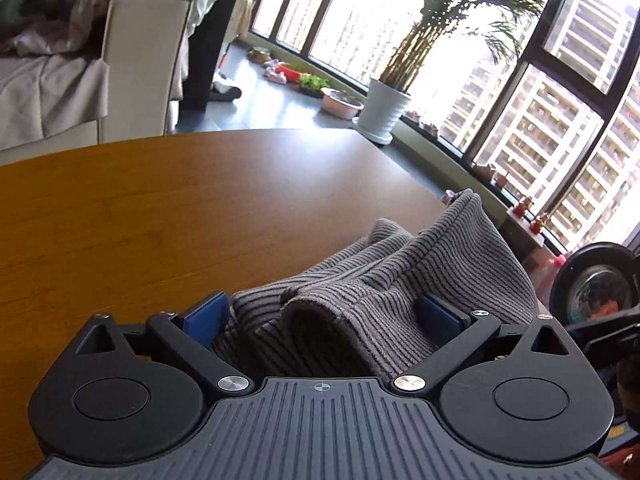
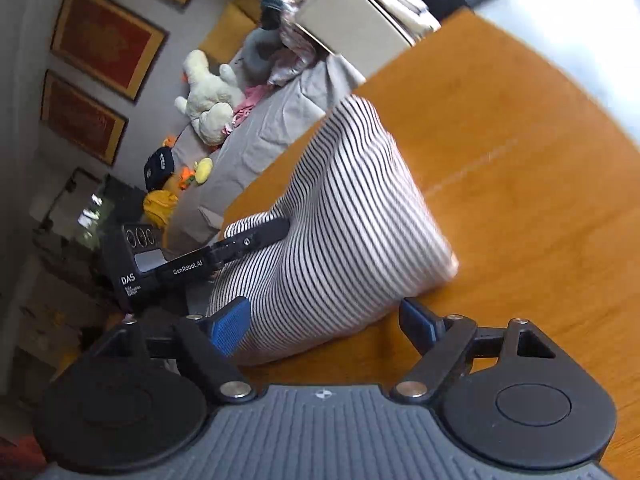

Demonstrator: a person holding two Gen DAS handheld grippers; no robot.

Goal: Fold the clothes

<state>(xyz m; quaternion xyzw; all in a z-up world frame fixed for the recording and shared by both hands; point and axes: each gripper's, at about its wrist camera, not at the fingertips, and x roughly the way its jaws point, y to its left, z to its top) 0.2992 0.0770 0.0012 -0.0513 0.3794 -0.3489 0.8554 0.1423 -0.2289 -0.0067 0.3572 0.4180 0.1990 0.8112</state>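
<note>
left tongs (image 1: 324, 316) spread wide, striped garment (image 1: 400, 280) bunching between pads, not clenched. right tongs (image 2: 326, 322) gaping, released, garment lying on table (image 2: 520, 200).

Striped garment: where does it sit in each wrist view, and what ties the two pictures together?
Left wrist: the striped garment fills the lower centre, bunched between the open left gripper fingers, looking grey in shadow.
Right wrist: it runs from centre to lower left, between the open right gripper fingers, with the left gripper against its left edge.
Shared landmark: the wooden table.
</note>
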